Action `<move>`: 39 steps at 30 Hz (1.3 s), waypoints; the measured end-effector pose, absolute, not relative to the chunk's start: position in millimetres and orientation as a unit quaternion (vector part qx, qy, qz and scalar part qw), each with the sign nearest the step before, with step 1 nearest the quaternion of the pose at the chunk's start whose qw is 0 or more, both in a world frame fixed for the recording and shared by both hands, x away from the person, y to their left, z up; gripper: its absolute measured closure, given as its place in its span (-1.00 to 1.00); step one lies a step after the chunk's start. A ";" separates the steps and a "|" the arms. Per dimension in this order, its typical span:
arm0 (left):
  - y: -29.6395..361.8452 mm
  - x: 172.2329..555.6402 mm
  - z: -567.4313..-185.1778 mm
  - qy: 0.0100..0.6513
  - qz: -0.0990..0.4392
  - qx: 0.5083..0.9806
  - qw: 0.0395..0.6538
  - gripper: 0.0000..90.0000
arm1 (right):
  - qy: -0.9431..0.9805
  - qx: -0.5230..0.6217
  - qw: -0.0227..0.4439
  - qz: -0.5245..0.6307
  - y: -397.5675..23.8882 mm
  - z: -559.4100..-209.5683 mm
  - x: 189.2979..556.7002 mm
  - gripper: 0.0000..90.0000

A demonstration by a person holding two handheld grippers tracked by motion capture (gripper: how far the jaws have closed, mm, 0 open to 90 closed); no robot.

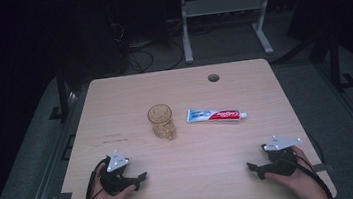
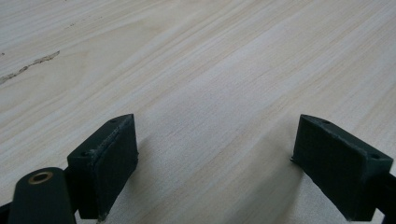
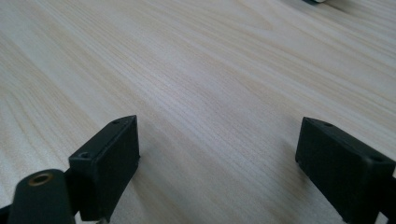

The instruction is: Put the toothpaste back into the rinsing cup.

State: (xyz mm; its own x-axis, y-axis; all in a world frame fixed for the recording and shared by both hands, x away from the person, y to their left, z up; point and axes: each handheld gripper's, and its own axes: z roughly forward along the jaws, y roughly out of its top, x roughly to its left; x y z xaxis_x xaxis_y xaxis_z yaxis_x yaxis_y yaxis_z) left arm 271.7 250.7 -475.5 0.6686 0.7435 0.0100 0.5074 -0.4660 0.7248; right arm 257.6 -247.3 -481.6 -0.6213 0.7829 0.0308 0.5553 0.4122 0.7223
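The glass (image 1: 161,122) was amber, ribbed and see-through, standing upright near the middle of the table (image 1: 115,106). Just right of it, apart, lay the tube (image 1: 215,115), a flat white one printed red and blue, its cap to the right. The left gripper (image 1: 140,178) and right gripper (image 1: 251,167) rested near the front edge, well apart from both things, each in a hand and topped by a grey three-cornered plate. In the gripper views the matte black, blocky jaws of each stood wide apart over bare board, holding nothing. The tabletop was pale wood with fine straight grain, rounded corners and a cable hole (image 1: 213,77) at the far side. Around it the room was dark, with grey carpet, cables and a white frame (image 1: 224,8) behind.
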 end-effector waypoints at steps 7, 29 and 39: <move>250.6 272.0 -475.6 0.373 0.164 0.840 0.359 -0.72 | 0.824 0.405 0.161 0.361 -247.4 -481.7 257.7 -0.69; 250.8 271.9 -475.5 0.375 0.165 0.839 0.359 -0.70 | 0.817 0.406 0.153 0.379 -251.5 -456.4 260.7 0.73; 250.9 271.8 -475.5 0.375 0.164 0.839 0.358 -0.70 | 0.816 0.408 0.140 0.384 -251.5 -442.9 268.7 1.00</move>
State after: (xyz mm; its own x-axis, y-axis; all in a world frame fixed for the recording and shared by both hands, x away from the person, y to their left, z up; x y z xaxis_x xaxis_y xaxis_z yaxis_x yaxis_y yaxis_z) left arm 271.8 250.9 -475.5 0.6652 0.7466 0.0067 0.5113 -0.4620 0.7246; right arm 268.7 -251.5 -442.9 -0.6278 0.7738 0.0846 0.5581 0.3717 0.7419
